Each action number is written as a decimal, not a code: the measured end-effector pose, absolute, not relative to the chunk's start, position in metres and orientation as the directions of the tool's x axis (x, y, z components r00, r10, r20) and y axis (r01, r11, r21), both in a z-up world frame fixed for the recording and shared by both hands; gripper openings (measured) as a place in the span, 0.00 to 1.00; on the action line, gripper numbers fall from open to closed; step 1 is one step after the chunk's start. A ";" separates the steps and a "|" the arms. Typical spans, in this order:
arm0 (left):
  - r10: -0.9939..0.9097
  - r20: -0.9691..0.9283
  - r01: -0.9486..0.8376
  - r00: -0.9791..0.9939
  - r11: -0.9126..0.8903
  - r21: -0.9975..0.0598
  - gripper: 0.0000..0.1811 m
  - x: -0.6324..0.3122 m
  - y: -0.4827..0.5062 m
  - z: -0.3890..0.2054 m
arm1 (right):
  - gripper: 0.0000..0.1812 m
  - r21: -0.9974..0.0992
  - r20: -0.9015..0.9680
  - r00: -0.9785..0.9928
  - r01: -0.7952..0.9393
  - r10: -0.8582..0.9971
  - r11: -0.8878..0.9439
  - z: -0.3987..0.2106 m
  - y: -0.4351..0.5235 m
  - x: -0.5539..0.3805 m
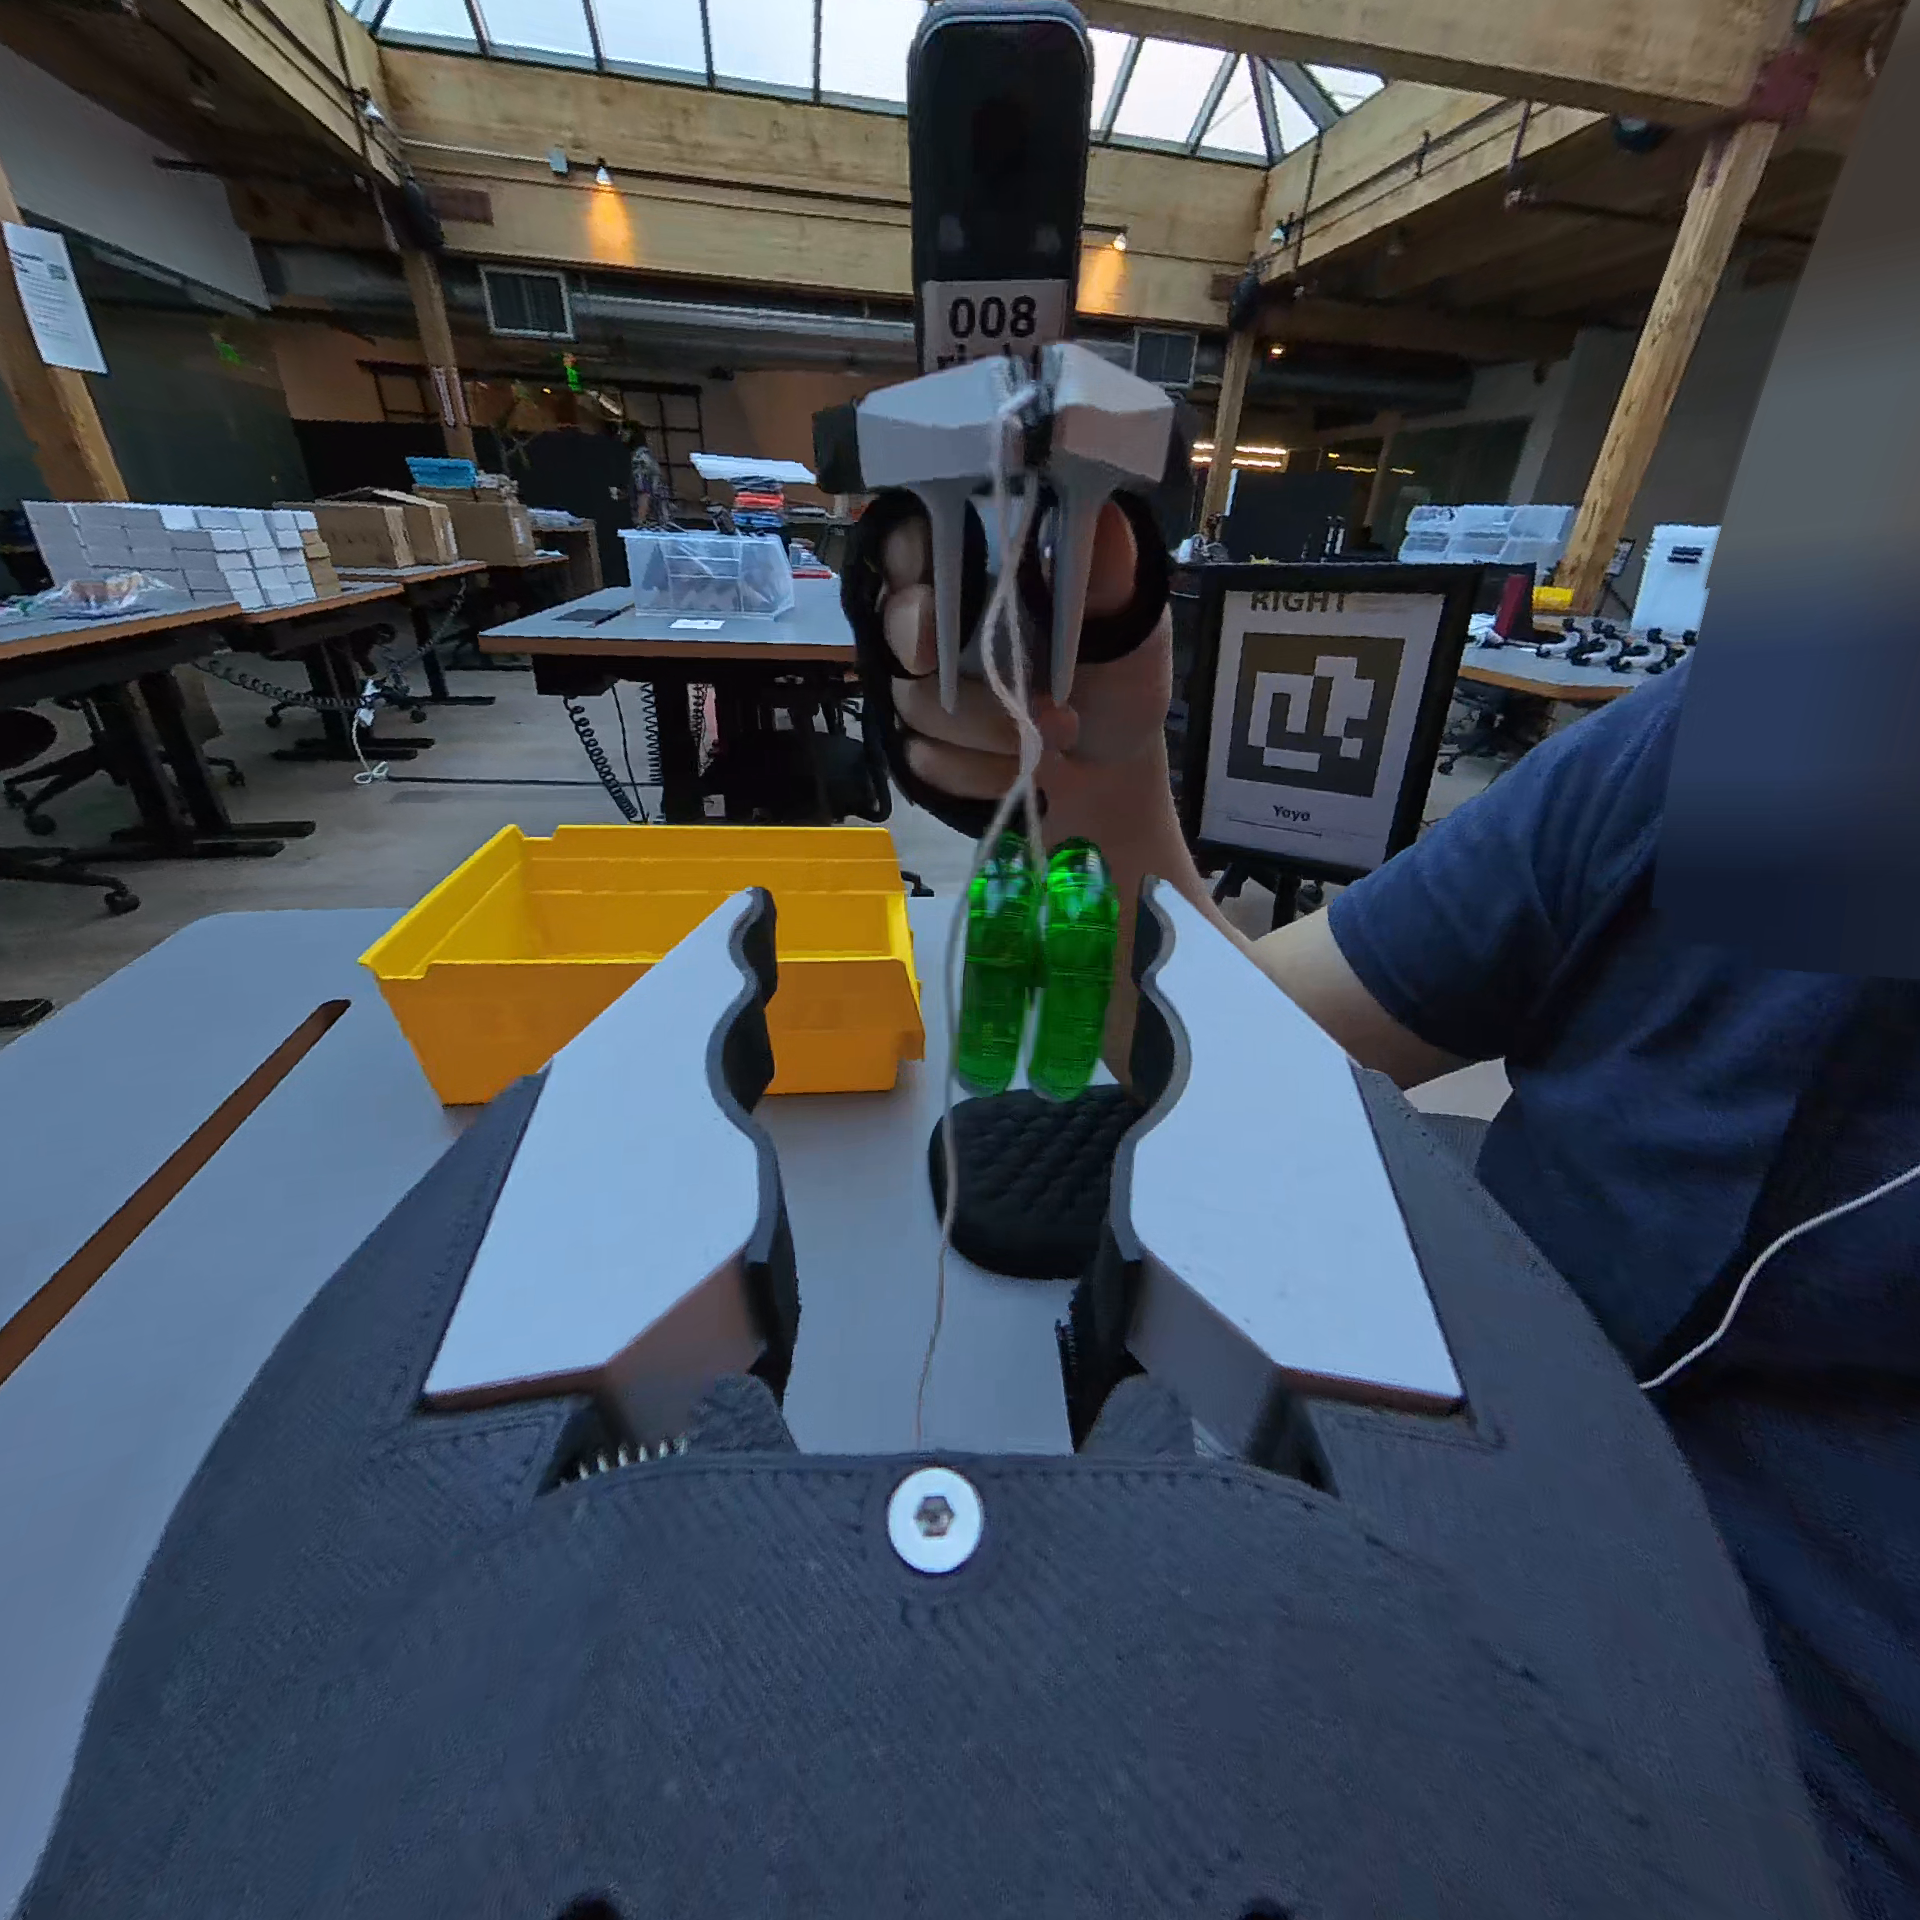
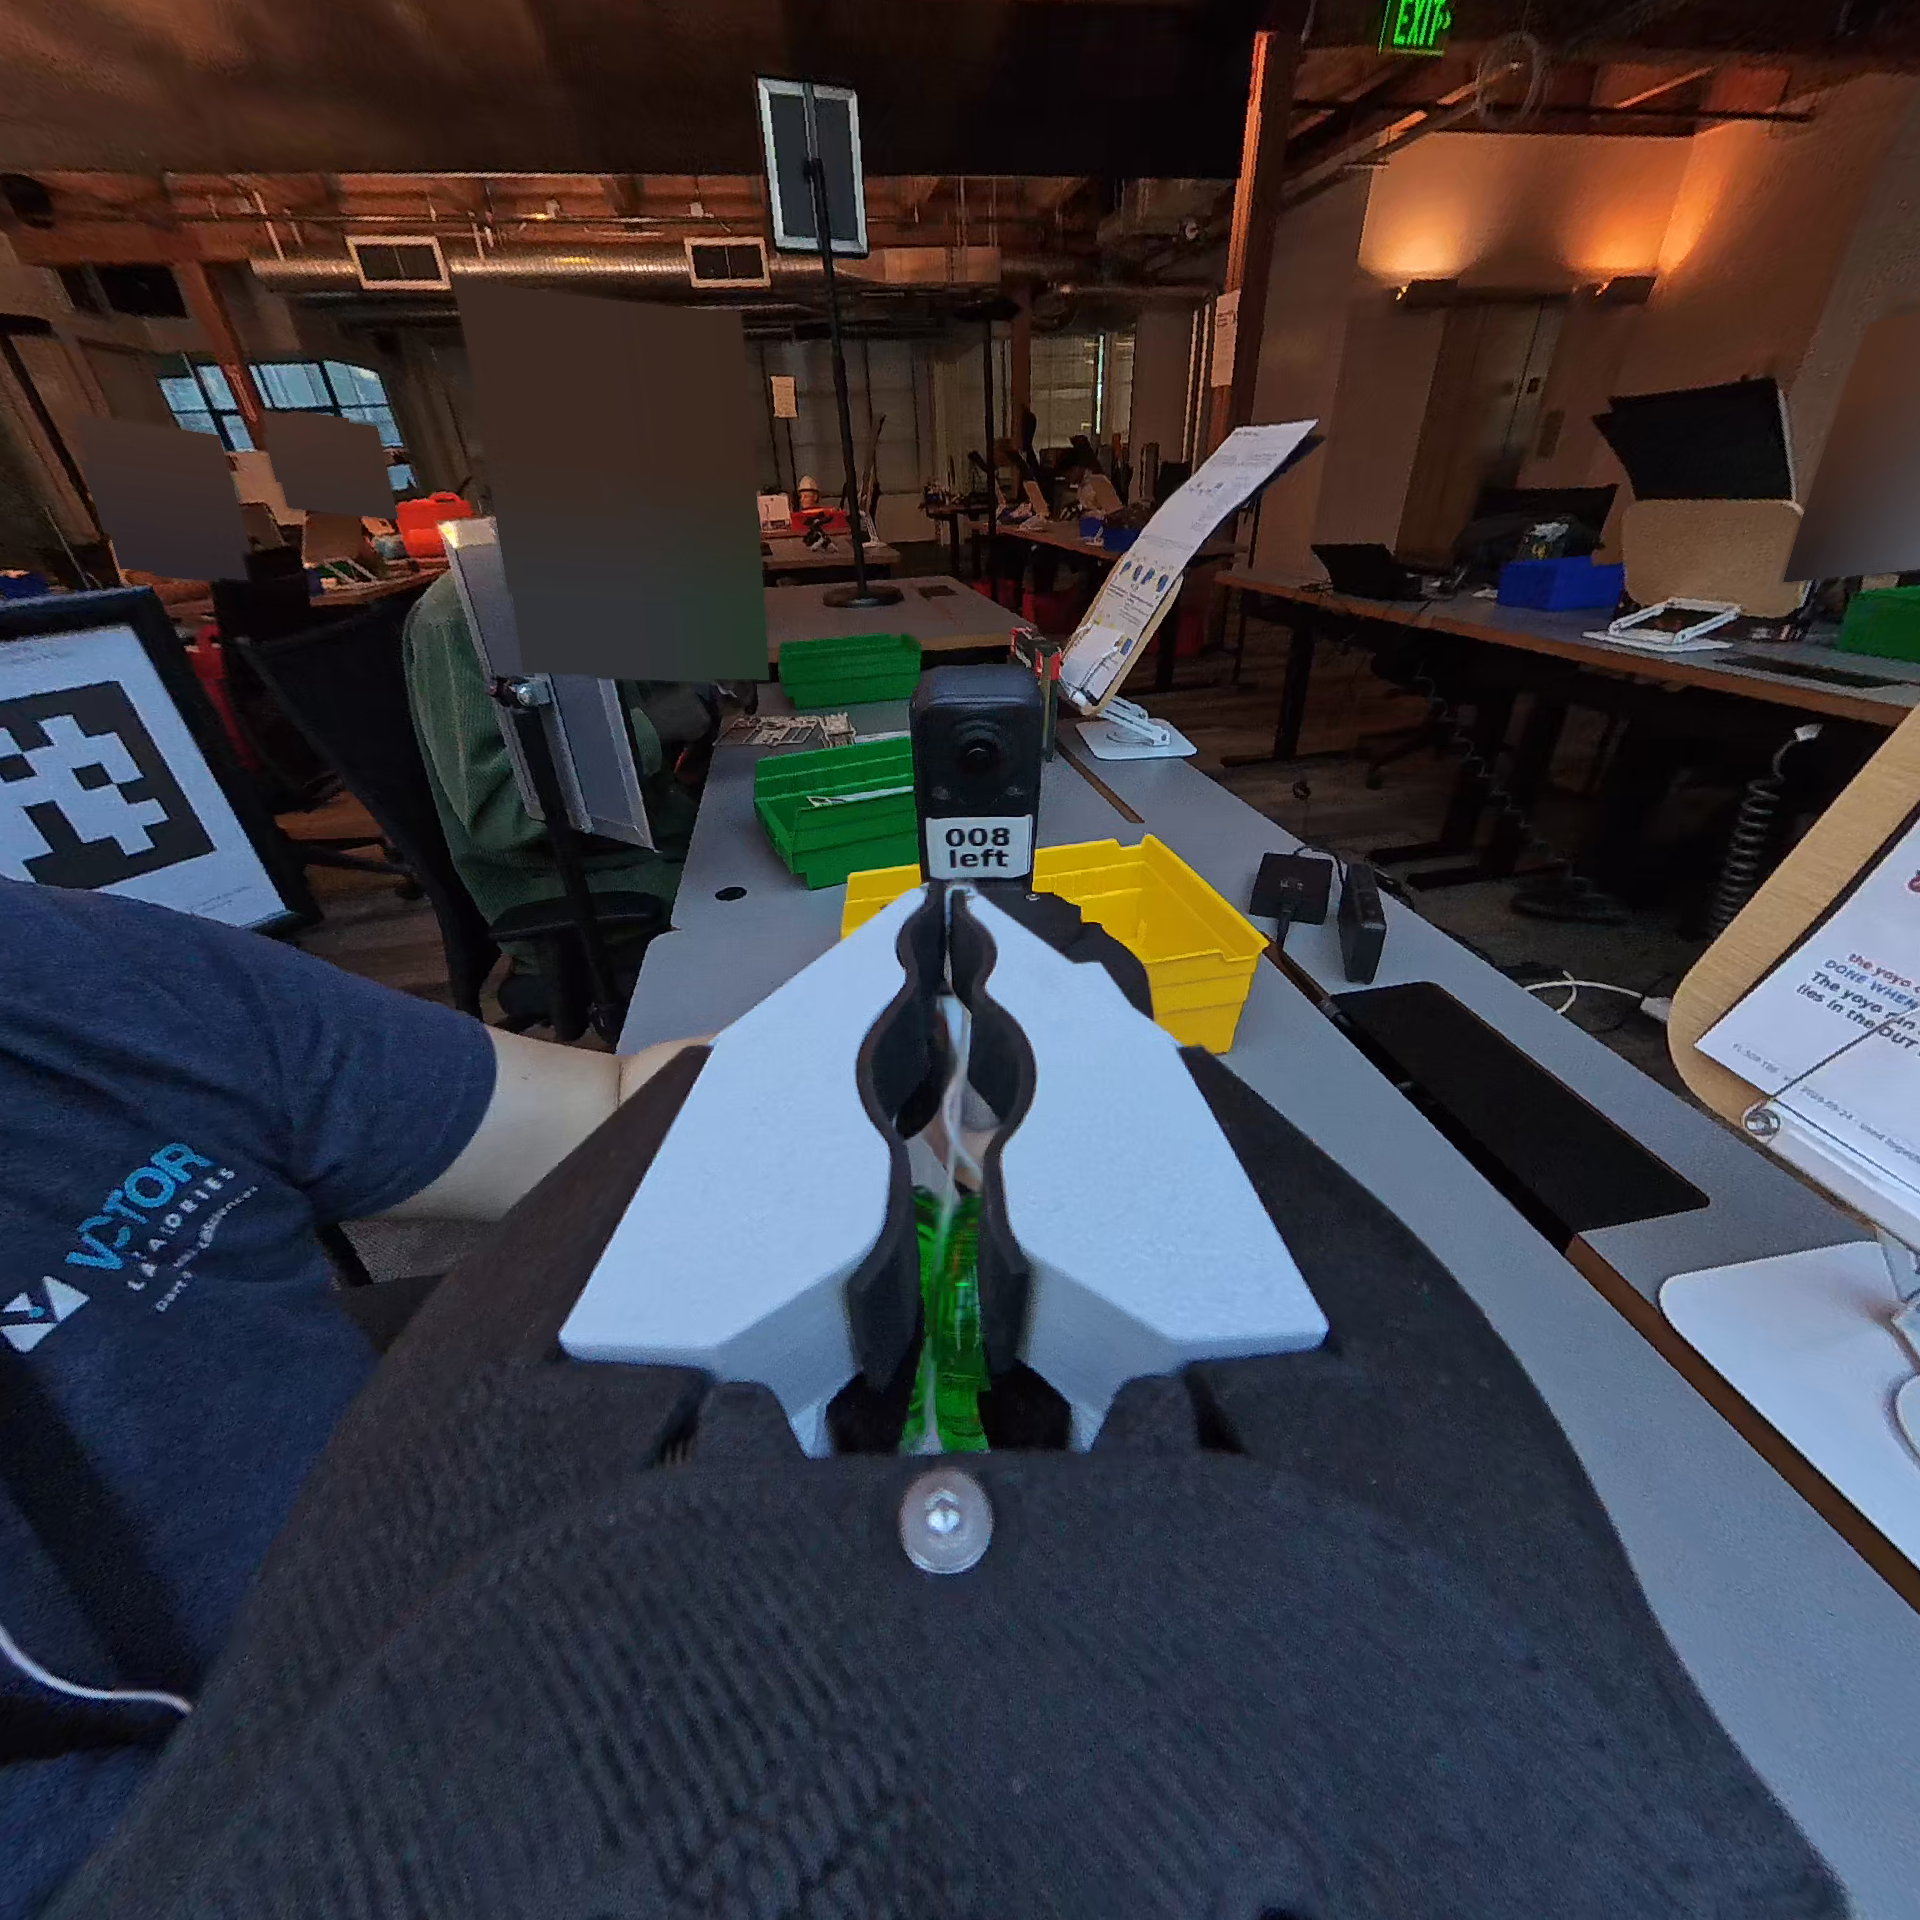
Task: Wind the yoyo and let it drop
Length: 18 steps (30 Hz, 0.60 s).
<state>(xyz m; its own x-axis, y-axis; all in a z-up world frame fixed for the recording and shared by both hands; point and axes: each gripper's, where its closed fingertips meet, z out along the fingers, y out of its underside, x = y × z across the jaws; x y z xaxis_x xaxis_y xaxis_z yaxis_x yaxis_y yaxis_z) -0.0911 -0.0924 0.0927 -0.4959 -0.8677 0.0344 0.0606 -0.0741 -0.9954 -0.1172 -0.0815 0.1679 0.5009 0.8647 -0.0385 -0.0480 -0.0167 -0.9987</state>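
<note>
The left gripper (image 1: 954, 987) is standing with its fingers (image 1: 665, 1049) spread wide, holding nothing. The green yoyo (image 1: 1037, 966) is hanging in the air between those open fingertips, touching neither, its two halves edge-on to the camera. Its white string (image 1: 1013, 644) is running up to the right gripper (image 1: 1013, 416), which a hand (image 1: 1039, 717) is holding above, fingers closed together and pinching the string at the tips. A loose length of string is trailing down toward the left gripper's base.

In the right wrist view, the right gripper (image 2: 951, 925) is showing its fingers (image 2: 810, 1122) pressed shut on the string (image 2: 961, 1081), with the yoyo (image 2: 951, 1320) visible below through the narrow gap.

A yellow bin (image 1: 644, 956) is sitting on the grey counter (image 1: 187, 1039) near its far edge. A black textured pad (image 1: 1029, 1184) is lying on the counter directly beneath the yoyo.
</note>
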 end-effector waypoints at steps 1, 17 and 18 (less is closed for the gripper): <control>-0.860 0.027 0.060 -0.509 -0.066 -0.996 0.38 -0.092 -0.097 0.092 | 0.00 -0.999 -0.033 0.504 -0.054 0.863 -0.007 0.171 -0.084 -0.116; -0.876 -0.027 0.096 -0.482 -0.022 -0.995 0.30 -0.088 -0.097 0.091 | 0.00 -0.997 0.009 0.540 -0.063 0.842 0.051 0.183 -0.090 -0.102; -0.881 -0.023 0.103 -0.473 -0.029 -0.994 0.28 -0.088 -0.094 0.093 | 0.00 -0.996 0.007 0.542 -0.069 0.840 0.053 0.184 -0.089 -0.100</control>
<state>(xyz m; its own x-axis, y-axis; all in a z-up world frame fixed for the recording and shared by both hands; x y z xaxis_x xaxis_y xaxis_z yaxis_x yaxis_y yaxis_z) -0.0880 -0.0943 0.0928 -0.4726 -0.8809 -0.0233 0.1033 -0.0291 -0.9942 -0.0996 -0.0894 0.1843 0.5421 0.8403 0.0070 -0.0692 0.0529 -0.9962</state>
